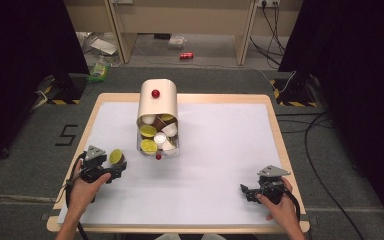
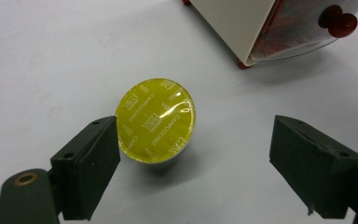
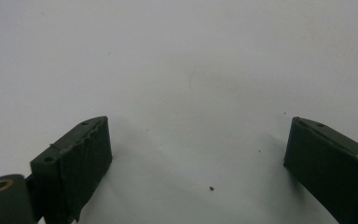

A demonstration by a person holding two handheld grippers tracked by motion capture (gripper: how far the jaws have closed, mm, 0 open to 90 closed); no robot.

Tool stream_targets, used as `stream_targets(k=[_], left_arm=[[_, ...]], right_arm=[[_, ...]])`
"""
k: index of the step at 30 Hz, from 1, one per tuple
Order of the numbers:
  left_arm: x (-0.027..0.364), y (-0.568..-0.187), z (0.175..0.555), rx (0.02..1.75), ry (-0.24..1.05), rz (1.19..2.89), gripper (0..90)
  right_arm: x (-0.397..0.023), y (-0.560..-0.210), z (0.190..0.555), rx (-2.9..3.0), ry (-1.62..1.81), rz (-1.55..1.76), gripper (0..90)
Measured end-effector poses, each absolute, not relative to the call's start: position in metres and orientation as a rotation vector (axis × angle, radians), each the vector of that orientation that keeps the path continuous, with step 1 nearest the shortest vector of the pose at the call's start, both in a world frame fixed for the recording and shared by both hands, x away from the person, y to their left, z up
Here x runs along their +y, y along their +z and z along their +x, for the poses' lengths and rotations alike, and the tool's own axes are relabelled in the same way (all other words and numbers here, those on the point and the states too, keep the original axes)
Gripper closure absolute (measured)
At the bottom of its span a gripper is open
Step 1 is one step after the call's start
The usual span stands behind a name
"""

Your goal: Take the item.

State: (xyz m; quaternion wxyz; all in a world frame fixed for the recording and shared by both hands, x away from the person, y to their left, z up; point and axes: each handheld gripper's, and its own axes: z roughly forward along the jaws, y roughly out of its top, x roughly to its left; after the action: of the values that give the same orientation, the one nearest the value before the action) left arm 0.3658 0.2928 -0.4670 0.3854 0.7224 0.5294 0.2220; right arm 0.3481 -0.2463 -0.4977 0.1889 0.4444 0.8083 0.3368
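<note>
Left gripper view shows our left gripper [image 2: 196,158] spread wide around the yellow-lidded capsule [image 2: 156,120], which stands on the white mat [image 2: 42,56] beside the capsule dispenser [image 2: 242,23], one jaw touching it, ready to pinch; our right gripper [image 3: 198,158] waits open

The yellow capsule lid [image 2: 156,120] reads "CAPPUCCINO" in repeated white print, and the floor marking [image 1: 67,135] looks like "5".
</note>
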Motion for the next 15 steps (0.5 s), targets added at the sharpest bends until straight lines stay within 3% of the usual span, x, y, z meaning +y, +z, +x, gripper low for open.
stream_targets(k=[15], left_arm=[[0.287, -0.466, 0.349, 1.318, 0.59, 1.834, 16.0]], right_arm=[[-0.246, -0.498, 0.348, 2.273, 0.947, 1.25, 7.8]])
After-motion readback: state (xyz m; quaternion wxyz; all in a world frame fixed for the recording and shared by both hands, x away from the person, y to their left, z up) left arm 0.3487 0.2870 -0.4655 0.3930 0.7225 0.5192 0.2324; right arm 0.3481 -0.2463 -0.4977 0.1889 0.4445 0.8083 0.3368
